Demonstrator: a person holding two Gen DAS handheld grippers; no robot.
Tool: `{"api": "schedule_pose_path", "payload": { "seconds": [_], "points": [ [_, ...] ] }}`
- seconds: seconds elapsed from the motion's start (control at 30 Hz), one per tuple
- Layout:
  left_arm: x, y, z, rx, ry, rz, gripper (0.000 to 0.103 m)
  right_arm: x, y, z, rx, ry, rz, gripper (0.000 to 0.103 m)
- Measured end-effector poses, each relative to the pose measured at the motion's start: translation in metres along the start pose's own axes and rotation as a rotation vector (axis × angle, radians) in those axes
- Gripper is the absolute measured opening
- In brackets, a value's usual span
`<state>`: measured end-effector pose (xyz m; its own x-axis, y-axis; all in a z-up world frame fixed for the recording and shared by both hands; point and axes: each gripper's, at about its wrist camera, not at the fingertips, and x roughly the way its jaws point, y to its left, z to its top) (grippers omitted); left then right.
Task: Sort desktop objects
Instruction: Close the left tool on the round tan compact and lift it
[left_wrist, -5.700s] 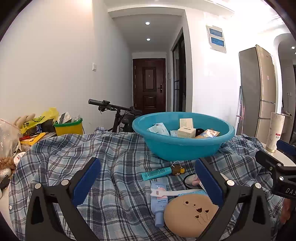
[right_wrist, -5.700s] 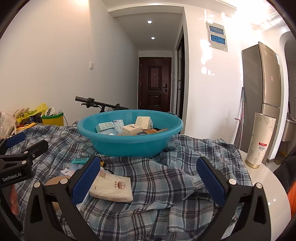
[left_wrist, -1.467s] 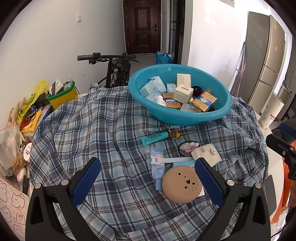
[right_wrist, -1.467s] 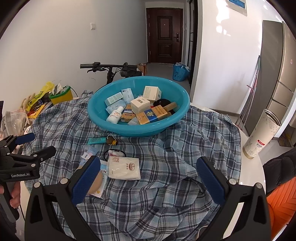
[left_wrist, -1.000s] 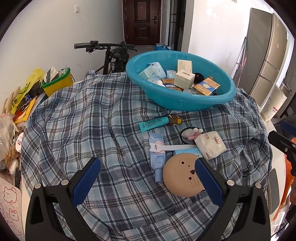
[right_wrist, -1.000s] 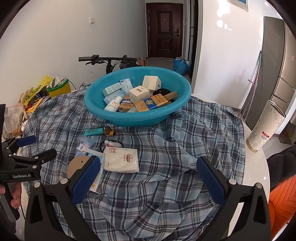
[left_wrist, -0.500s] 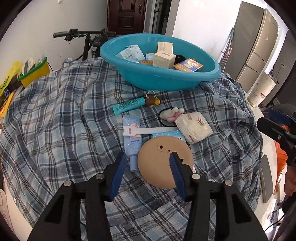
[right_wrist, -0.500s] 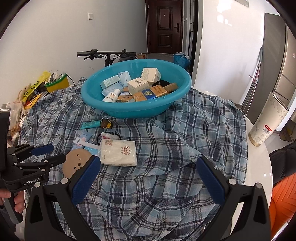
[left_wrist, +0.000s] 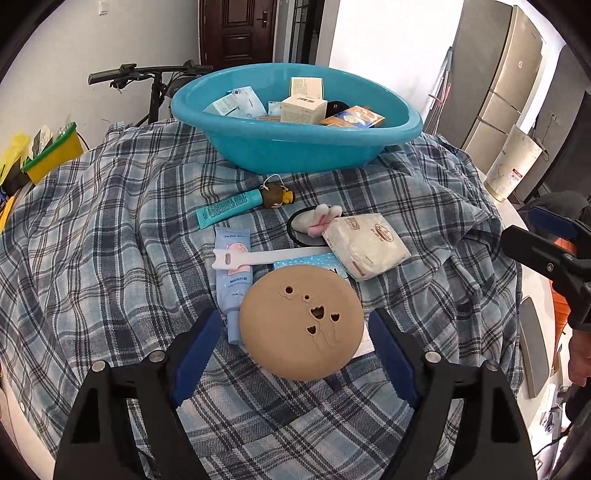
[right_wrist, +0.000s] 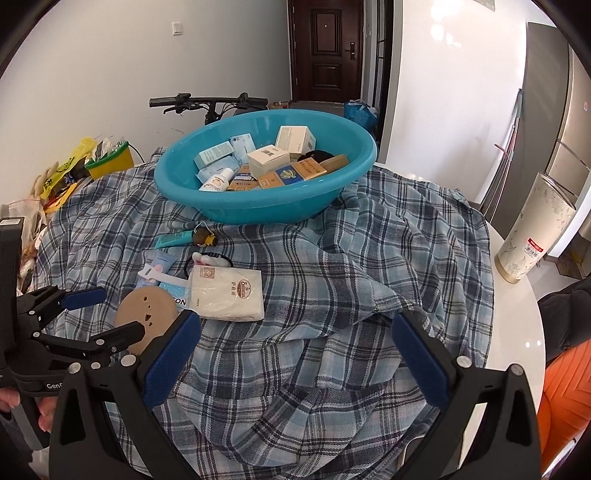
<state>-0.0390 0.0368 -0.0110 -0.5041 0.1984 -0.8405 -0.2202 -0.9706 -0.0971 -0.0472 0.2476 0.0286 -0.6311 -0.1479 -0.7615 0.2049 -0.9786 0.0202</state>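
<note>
Brown round disc (left_wrist: 301, 321) lies flat on the checked cloth (left_wrist: 110, 229) between the opening jaws of the left gripper (left_wrist: 295, 343), untouched, so a late squeeze could slip off its edge; the right gripper (right_wrist: 295, 354) hangs wide and empty.

A home: front door (right_wrist: 325, 48), parked bicycle (right_wrist: 207, 101), refrigerator (left_wrist: 495, 81) around a cloth-covered table (right_wrist: 517, 325).
</note>
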Motion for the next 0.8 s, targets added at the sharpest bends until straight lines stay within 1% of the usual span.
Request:
{"api": "schedule_pose_path", "payload": {
  "seconds": [0.17,0.23,0.3,0.43,0.6,0.8],
  "points": [
    [0.019,0.001,0.001,-0.011,0.028,0.018,0.085,-0.001,-0.004,-0.001,0.001,-0.003,-0.004,0.103],
    [0.025,0.005,0.0,-0.042,0.029,-0.016,0.087,-0.001,-0.006,-0.001,0.005,-0.004,-0.006,0.103],
    [0.028,0.006,0.001,-0.054,0.03,-0.027,0.087,-0.001,-0.008,-0.002,0.007,-0.001,-0.009,0.103],
    [0.03,-0.002,0.001,-0.014,0.033,-0.008,0.087,0.004,-0.012,-0.004,0.009,0.01,-0.016,0.103],
    [0.038,-0.016,-0.003,0.062,0.042,0.065,0.087,0.009,-0.015,-0.007,0.017,0.019,-0.008,0.103],
    [0.039,-0.01,-0.002,0.029,0.03,0.028,0.087,0.009,-0.014,-0.009,0.007,0.023,-0.008,0.103]
  ]
}}
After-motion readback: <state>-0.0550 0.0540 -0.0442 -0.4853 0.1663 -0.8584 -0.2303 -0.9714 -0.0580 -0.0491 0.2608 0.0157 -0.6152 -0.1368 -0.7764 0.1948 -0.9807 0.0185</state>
